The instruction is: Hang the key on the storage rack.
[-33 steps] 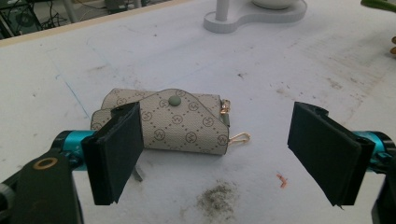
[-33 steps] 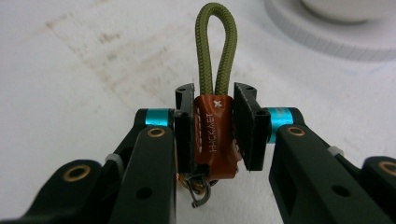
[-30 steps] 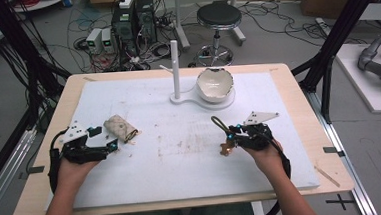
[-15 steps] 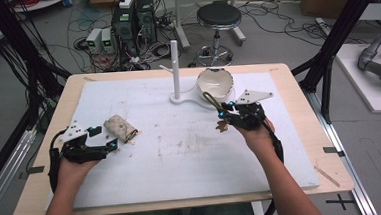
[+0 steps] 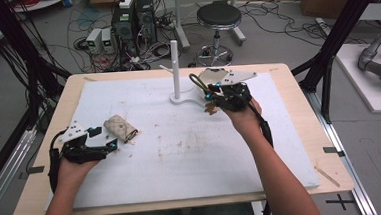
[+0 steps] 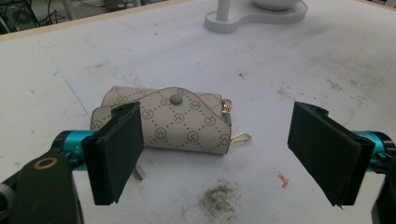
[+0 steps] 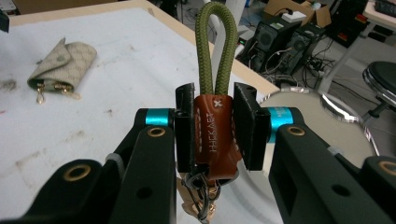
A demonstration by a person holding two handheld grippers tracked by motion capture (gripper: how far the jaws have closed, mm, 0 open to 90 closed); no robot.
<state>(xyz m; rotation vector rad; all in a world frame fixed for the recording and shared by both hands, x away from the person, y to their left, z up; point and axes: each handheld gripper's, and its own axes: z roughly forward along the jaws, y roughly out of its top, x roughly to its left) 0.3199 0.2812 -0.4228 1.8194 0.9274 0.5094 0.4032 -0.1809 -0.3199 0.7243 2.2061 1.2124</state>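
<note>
We note the right hand-held gripper [image 5: 217, 97] at the far side of the bench [image 5: 301, 146], close to the white stand [image 5: 176, 71] with its upright post, jaws clamped on a keychain [image 7: 212, 135]. In the right gripper view the pads press both sides of the keychain's brown leather sleeve, an olive cord loop [image 7: 214, 46] rises above the pads, and dark and gold metal clips hang below them. In the high view the clips dangle clear of the white mat [image 5: 192, 162], just right of the stand's base. A pale bowl [image 5: 211, 77] sits directly behind the right hand-held gripper, partly hidden by its grey plate. The left hand-held gripper [image 5: 111, 144] is at the near left of the bench, jaws wide apart and holding nothing. A beige patterned key pouch [image 6: 173, 121] lies on the mat just beyond its pads, flap snapped shut, with gold clips showing at its right edge; in the left gripper view the left pad overlaps the pouch's left end, but we cannot tell whether it touches. The mat shows dark smudges near the left hand-held gripper and toward the centre.
</note>
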